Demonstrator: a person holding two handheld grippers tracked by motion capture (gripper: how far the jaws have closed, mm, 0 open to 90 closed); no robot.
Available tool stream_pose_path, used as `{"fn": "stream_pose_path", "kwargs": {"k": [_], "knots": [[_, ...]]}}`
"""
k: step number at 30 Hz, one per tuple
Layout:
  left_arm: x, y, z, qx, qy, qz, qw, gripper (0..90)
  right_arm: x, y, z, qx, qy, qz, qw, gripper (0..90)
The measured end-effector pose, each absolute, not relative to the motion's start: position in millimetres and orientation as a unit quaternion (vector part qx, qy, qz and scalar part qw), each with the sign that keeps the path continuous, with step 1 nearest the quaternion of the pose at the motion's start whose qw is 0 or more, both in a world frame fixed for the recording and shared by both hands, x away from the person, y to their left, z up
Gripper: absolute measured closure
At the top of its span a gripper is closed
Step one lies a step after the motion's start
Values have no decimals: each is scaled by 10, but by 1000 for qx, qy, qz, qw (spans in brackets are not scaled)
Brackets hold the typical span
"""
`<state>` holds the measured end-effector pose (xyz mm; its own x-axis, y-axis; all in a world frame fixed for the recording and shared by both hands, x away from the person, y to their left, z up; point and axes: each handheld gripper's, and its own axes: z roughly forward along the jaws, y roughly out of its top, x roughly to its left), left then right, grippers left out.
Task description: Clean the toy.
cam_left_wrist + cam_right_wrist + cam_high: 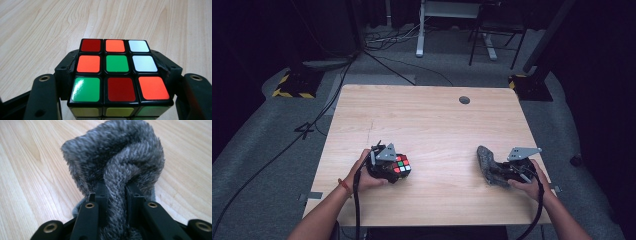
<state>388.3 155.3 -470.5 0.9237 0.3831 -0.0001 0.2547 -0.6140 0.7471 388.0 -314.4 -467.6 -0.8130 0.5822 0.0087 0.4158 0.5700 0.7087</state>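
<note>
Puzzle cube (401, 164) sits at the lower left of the worktop (432, 120) in the high view, clamped between the jaws of the left claw (398, 168). At the lower right, the right claw (490, 169) is clenched on a fold of grey fuzzy cloth (486, 161).

The pale wood-grain surface (432, 130) has a small round grey hole (464, 100) near its far edge, right of centre.

Bare table (432, 125) between cube (401, 164) and furry cloth (486, 161).
</note>
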Motion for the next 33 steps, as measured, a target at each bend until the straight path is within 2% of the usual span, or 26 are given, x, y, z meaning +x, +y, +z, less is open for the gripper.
{"fn": "stream_pose_path", "kwargs": {"k": [19, 29, 33], "knots": [[3808, 1719, -4841, 891, 191, 62, 407, 331, 3804, -3108, -4786, 276, 883, 362, 111, 683], [3771, 1682, -4823, 897, 191, 86, 388, 279, 3774, -3083, -4764, 269, 884, 358, 134, 567], [3758, 1690, -4796, 898, 191, 92, 385, 266, 3771, -3081, -4741, 268, 883, 359, 137, 493]]}}
